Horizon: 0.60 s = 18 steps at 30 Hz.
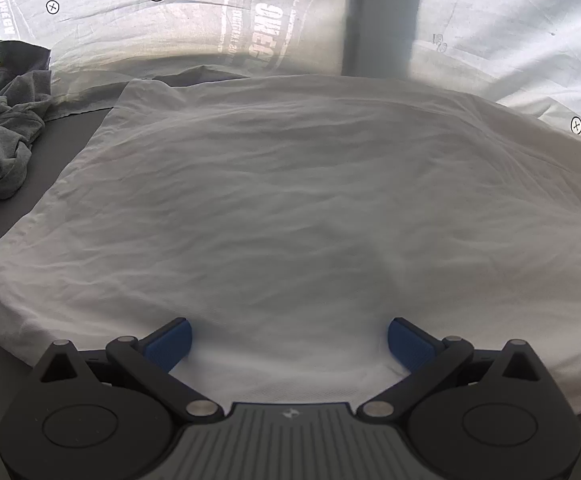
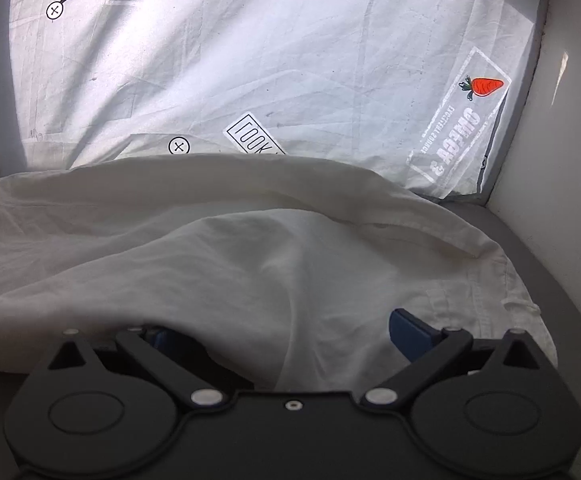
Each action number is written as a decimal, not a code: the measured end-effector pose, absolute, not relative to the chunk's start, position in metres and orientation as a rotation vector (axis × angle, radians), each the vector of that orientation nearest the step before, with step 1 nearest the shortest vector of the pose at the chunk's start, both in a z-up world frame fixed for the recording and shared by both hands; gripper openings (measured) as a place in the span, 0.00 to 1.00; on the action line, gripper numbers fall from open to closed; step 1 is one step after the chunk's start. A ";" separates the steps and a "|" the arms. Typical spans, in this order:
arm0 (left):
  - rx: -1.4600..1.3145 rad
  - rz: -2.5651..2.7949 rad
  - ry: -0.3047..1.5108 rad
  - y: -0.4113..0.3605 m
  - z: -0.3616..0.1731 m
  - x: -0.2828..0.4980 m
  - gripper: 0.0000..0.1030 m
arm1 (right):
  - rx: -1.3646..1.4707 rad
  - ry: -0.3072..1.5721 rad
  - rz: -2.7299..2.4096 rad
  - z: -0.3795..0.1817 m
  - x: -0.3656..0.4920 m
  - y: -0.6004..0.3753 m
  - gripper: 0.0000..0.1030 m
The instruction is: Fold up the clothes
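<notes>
Both tongs, left and right, gape over a rumpled white shirt on a grey bench beside printed sheeting

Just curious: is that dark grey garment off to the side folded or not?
Not folded. The dark grey garment lies crumpled in a loose heap beside the white cloth.

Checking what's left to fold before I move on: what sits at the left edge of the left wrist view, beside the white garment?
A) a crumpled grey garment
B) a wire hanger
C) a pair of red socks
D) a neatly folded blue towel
A: a crumpled grey garment lies bunched on the dark surface just left of the spread white garment, not folded.
</notes>
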<state>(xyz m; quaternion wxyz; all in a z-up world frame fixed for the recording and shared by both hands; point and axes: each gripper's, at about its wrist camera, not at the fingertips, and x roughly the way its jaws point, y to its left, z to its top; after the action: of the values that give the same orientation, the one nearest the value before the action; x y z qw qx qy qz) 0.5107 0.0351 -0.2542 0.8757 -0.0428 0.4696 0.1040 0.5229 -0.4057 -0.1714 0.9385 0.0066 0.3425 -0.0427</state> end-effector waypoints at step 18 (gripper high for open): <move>-0.097 0.230 0.990 0.035 -0.253 0.514 1.00 | 1.200 0.462 -0.419 -0.252 0.494 -0.582 0.15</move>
<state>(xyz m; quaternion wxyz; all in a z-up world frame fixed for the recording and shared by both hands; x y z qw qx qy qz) 0.5143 0.0354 -0.2528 0.8726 -0.0463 0.4737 0.1101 0.4939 -0.5822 -0.2519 0.7798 0.5555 0.2140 -0.1938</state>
